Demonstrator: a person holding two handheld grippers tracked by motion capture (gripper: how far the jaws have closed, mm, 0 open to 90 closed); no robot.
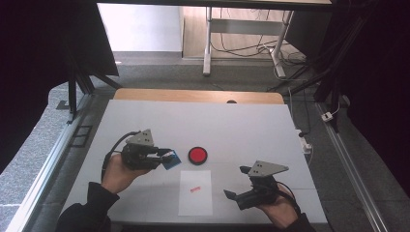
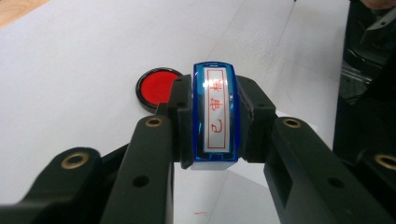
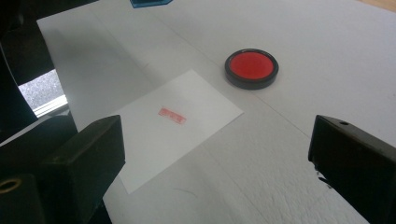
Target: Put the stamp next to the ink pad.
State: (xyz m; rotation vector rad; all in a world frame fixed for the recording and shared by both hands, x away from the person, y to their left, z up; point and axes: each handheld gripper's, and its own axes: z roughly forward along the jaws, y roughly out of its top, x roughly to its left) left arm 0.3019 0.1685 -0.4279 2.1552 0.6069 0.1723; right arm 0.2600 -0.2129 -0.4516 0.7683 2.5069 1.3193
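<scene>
Nearest the person, the right gripper (image 1: 235, 181) is hovering low over the counter (image 1: 241, 125) with its jaws spread wide and nothing between them, just off the right edge of the white paper sheet (image 1: 195, 192). Because that sheet is lying loose with nothing pinning it, the main risk is sitting right here: any brush from a jaw or a trailing cable could be sliding the paper or curling a corner, and the fresh red imprint (image 1: 195, 189) in its middle could be smearing if it is not dry yet.

A little farther out, the left gripper (image 1: 167, 155) is pinching the blue stamp (image 2: 215, 116) firmly by its two sides, above the counter beyond the paper's left corner. The stamp is sitting tilted in the jaws, label facing back toward the camera, so I judge that a second press could be landing crooked or with one edge light. Should the grip be slackening, the smooth plastic body could be slipping out, and an inked face could be marking the white counter or the sheet.

Farther still, the round ink pad (image 1: 197, 155) is resting open, just beside the stamp and apart from the paper. Its small, light tin could be skidding or tipping if the stamp is coming down off-centre, and red ink could be spreading where it is not wanted.
</scene>
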